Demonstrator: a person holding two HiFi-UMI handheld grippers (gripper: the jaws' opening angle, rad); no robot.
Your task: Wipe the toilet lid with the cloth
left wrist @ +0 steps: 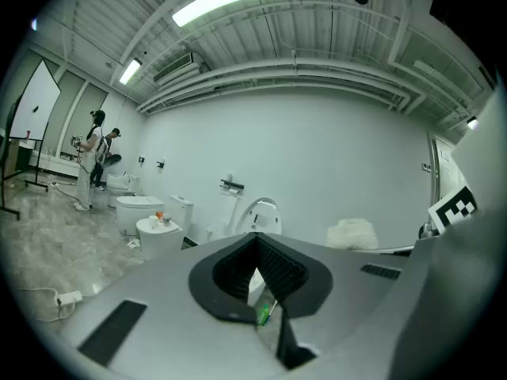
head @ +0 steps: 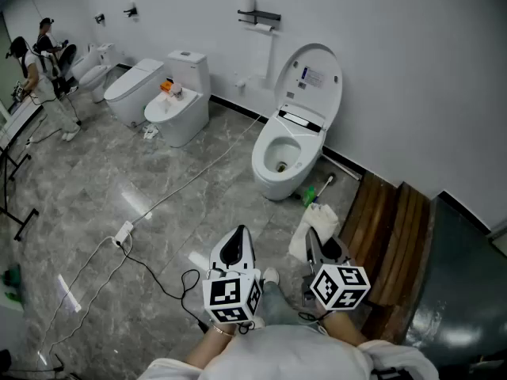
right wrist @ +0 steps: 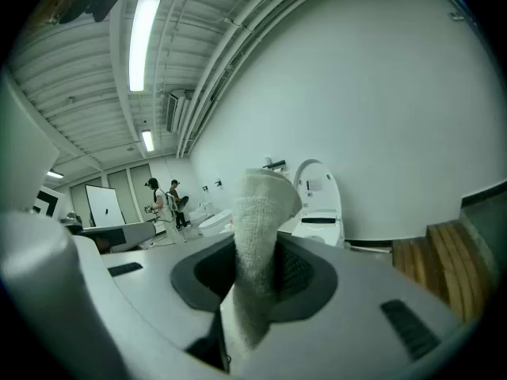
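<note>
Stage: the wiping is looking not yet begun; the person is standing back from the toilet, with both grippers held out over the floor
Done so far: the cloth is already sitting in a gripper, so picking it up is behind us
Left to do: closing in on the toilet, getting the cloth onto the lid and rubbing over its whole face
Toilet lid: it is standing raised against the wall, its inner face with a printed label turning toward the person, the bowl lying open below it
Cloth position: it is hanging well apart from the lid, showing in the head view as a white bundle at the right gripper's tip, and nothing is touching the lid
Right gripper: its jaws are clamping on the cloth, which is sticking up between them as a folded white strip and drooping below
Left gripper: its jaws are sitting together with nothing between them, pointing toward the toilet and touching nothing
Nearby: a green object is lying on the floor just beside the toilet base
</note>
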